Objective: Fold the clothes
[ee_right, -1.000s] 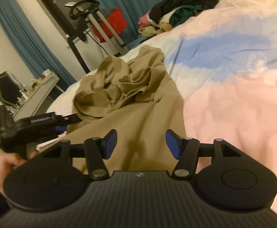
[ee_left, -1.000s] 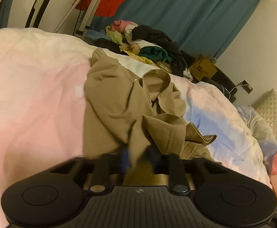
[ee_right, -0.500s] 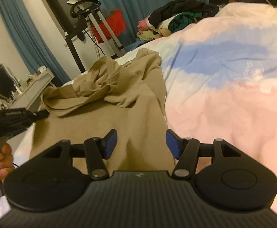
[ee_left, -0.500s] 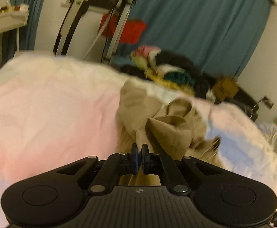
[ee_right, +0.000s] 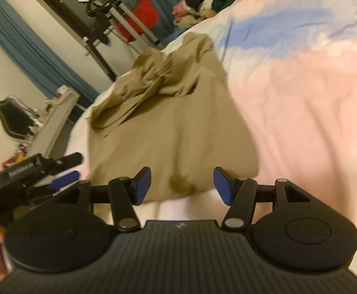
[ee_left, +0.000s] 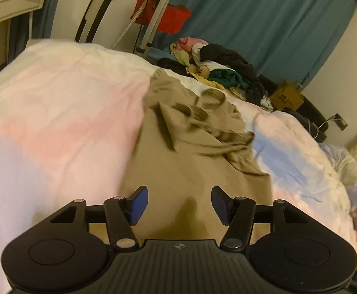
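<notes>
A tan shirt (ee_left: 190,161) lies on the pastel bed cover (ee_left: 56,122), its near part spread flat and its far part bunched in folds. My left gripper (ee_left: 179,204) is open and empty just above the shirt's near part. In the right wrist view the shirt (ee_right: 173,132) lies ahead, its hem just in front of my right gripper (ee_right: 182,185), which is open and empty. The left gripper (ee_right: 63,175) shows at the left of that view, held by a hand, its blue pads apart.
A pile of mixed clothes (ee_left: 212,66) lies at the bed's far end. A metal stand with a red bag (ee_left: 163,17) and teal curtains (ee_left: 264,19) are behind. A white desk (ee_right: 53,120) stands beside the bed. A cardboard box (ee_left: 286,95) sits at right.
My left gripper, shut on the shirt half a second ago, has opened and let it go. The shirt's near part now lies flatter. The right gripper has drawn back to the hem.
</notes>
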The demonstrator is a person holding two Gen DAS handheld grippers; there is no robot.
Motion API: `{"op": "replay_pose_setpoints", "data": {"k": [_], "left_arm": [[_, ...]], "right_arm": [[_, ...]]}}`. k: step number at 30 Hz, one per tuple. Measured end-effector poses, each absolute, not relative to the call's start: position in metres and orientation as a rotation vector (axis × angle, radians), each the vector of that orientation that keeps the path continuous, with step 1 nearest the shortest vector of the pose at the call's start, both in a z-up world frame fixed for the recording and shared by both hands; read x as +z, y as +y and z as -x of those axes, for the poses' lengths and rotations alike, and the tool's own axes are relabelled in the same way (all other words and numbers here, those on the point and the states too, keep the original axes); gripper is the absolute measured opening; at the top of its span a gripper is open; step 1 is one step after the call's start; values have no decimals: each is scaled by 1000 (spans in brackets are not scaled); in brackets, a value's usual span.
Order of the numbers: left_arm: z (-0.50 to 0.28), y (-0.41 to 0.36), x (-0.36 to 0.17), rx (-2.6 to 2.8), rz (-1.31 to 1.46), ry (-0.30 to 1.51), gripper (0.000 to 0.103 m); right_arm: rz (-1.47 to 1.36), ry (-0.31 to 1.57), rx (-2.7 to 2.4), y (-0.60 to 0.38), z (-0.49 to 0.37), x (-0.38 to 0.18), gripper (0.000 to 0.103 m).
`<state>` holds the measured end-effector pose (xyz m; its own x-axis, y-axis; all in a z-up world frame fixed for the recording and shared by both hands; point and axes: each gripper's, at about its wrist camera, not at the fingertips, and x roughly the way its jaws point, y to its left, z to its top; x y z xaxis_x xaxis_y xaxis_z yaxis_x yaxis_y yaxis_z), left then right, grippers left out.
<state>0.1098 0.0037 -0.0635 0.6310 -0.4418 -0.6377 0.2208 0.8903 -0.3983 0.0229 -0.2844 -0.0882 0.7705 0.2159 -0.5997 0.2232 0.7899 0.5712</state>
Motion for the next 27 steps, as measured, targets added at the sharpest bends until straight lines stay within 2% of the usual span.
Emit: {"op": "replay_pose_setpoints", "data": {"k": [8,12,21,27], "left_arm": [[-64,5,-66,-483,347,814,61],[-53,25,-77,-507,489,884,62],[-58,31,-108,-492,660,1005,64],[-82,12,-149,-485,810,1016,64]], "right_arm": [[-668,727,-45,-260,-12,-79,59],[-844,726,-87,-260,-19,-81,59],[-1137,681,-145,-268,-23,-131,58],[-1211,568,-109,-288,-33,-148,56]]}}
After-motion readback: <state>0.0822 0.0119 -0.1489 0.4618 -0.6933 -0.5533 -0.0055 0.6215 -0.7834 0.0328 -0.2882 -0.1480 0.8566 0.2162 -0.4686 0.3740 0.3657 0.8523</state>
